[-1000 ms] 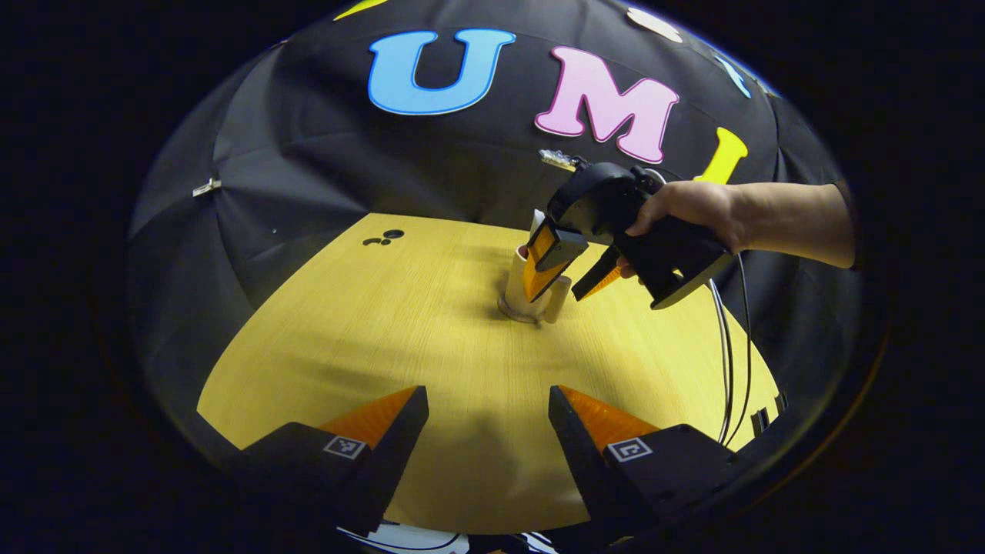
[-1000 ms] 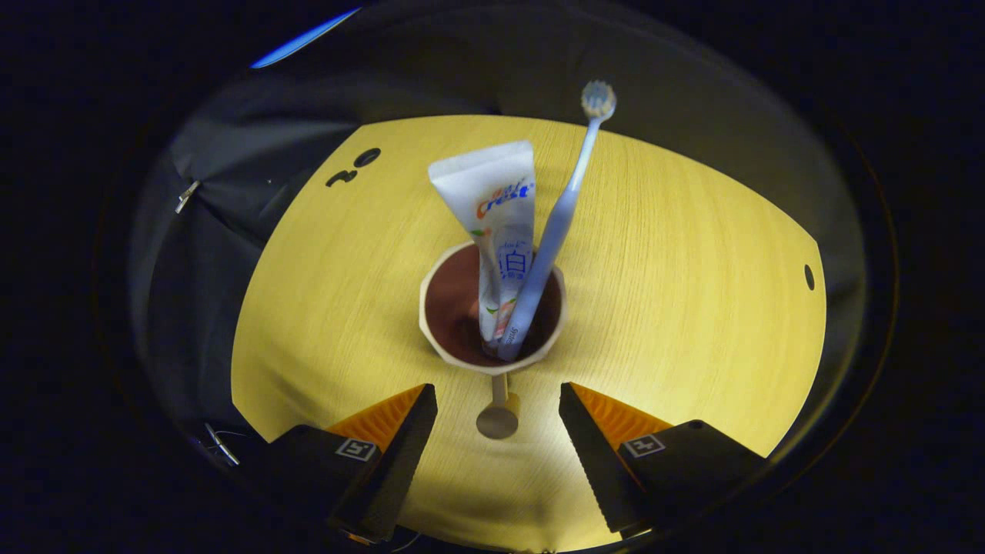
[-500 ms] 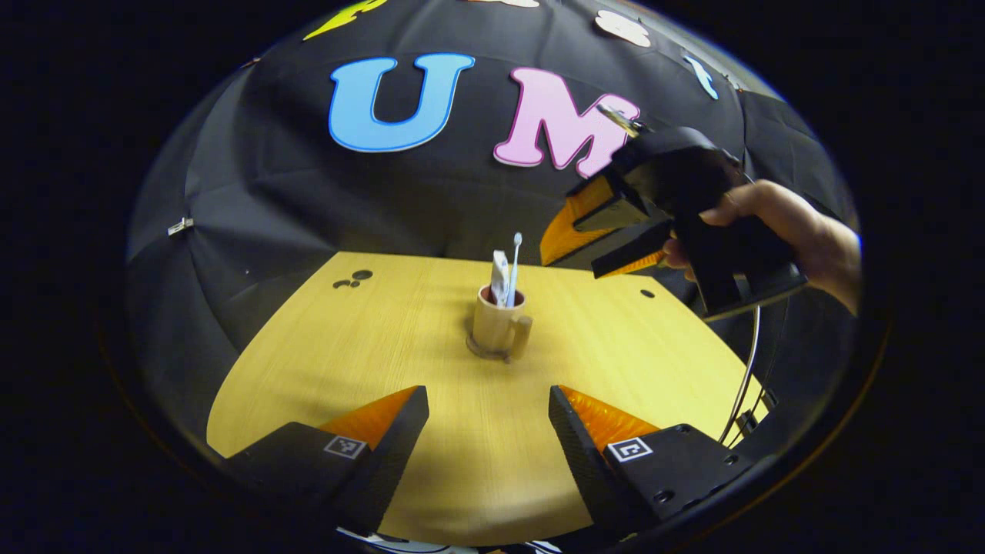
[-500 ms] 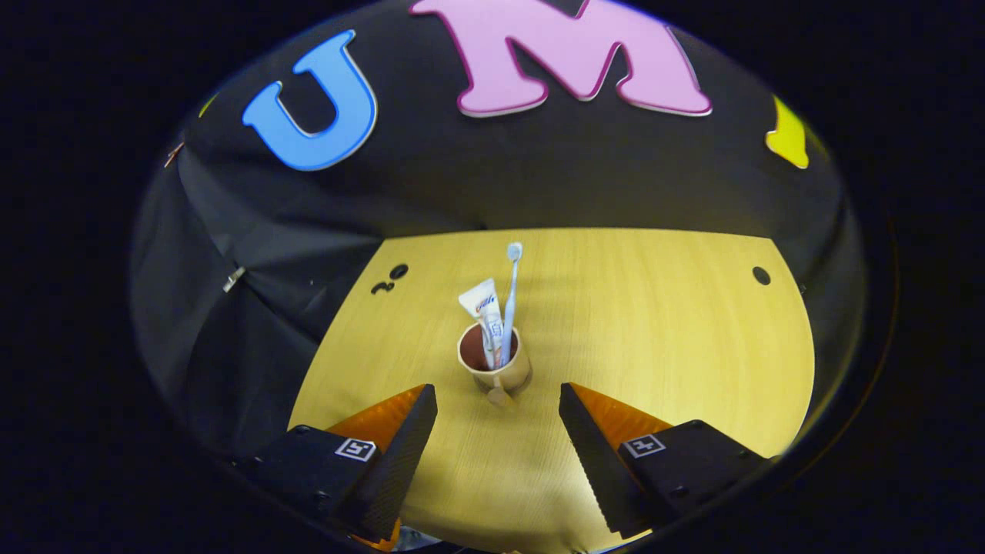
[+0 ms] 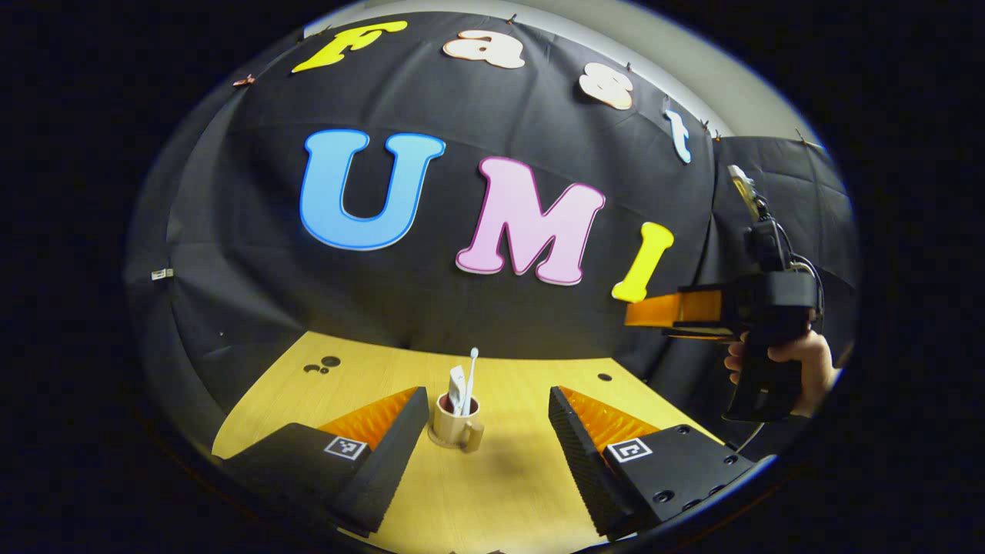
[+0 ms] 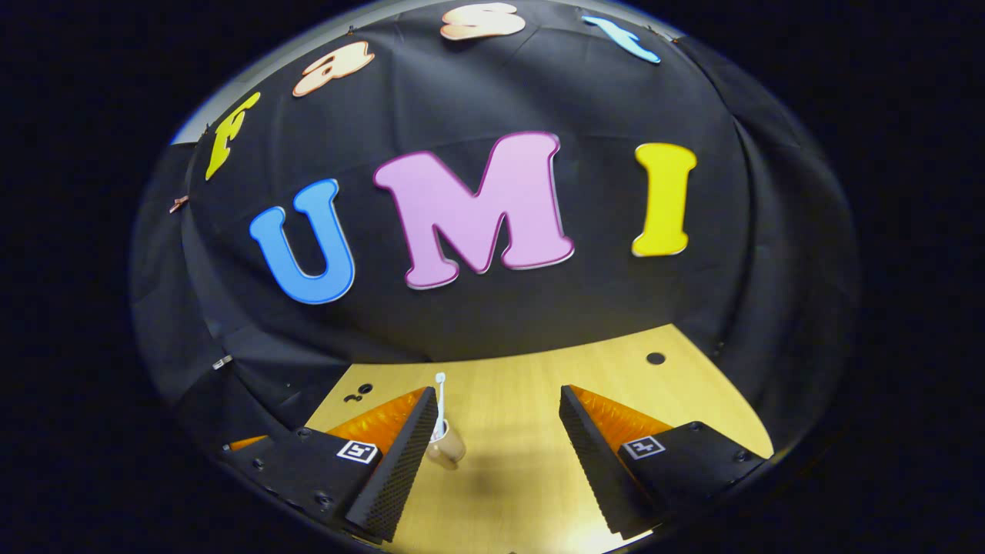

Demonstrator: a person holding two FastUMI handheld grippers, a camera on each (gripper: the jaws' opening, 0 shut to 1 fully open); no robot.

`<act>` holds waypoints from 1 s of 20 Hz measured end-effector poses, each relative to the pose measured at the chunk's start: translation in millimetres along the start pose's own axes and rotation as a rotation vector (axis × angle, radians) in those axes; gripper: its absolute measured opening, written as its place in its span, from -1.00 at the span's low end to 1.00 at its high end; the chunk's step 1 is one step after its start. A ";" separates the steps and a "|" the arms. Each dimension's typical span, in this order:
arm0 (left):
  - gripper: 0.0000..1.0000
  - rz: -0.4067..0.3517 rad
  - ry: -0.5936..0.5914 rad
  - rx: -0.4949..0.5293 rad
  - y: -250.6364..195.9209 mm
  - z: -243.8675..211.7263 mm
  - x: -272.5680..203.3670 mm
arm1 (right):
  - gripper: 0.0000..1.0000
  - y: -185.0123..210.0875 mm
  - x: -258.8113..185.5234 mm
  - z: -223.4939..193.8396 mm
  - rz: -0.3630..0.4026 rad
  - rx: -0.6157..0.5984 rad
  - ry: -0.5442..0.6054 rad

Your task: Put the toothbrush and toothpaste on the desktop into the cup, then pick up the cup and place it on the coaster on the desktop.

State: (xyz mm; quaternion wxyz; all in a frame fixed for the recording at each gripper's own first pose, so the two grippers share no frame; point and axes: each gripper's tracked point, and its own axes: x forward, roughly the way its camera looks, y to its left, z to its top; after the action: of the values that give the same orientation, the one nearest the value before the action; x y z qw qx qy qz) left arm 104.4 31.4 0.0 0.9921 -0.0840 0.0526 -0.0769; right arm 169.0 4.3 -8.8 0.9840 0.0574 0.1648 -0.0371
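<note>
With both grippers lifted clear of the desk, I see the cup (image 5: 455, 428) standing alone on its coaster (image 5: 440, 444).

Nearest me in the left gripper view, my left gripper (image 5: 488, 415) has its jaws spread wide with nothing between them; my right gripper (image 6: 499, 419) is likewise wide open and empty in its own view. Beyond the fingers, on the wooden desktop (image 5: 508, 492), the cup holds the toothbrush (image 5: 469, 377) and toothpaste (image 5: 457, 382), both upright. Farther off at the right edge of the left gripper view, a hand (image 5: 793, 362) holds the right gripper level, high above the desktop, against the booth wall (image 5: 431, 308).
</note>
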 end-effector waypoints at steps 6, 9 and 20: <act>0.94 0.049 -0.110 0.091 -6.6 45.7 2.3 | 0.96 -58.7 -51.5 25.4 -0.130 -0.004 -0.111; 0.94 0.049 -0.101 0.084 -11.7 39.8 7.5 | 0.95 -83.3 -66.0 21.4 -0.178 0.021 -0.118; 0.95 0.079 -0.092 0.083 -8.4 37.8 5.7 | 0.96 -86.5 -65.9 14.4 -0.158 0.037 -0.091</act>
State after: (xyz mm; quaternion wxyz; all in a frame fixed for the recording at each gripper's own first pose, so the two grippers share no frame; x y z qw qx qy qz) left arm 113.2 28.4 38.0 0.9984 -0.0439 0.0069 -0.0360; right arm 103.5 -79.7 17.7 0.9833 0.0607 0.1230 -0.1200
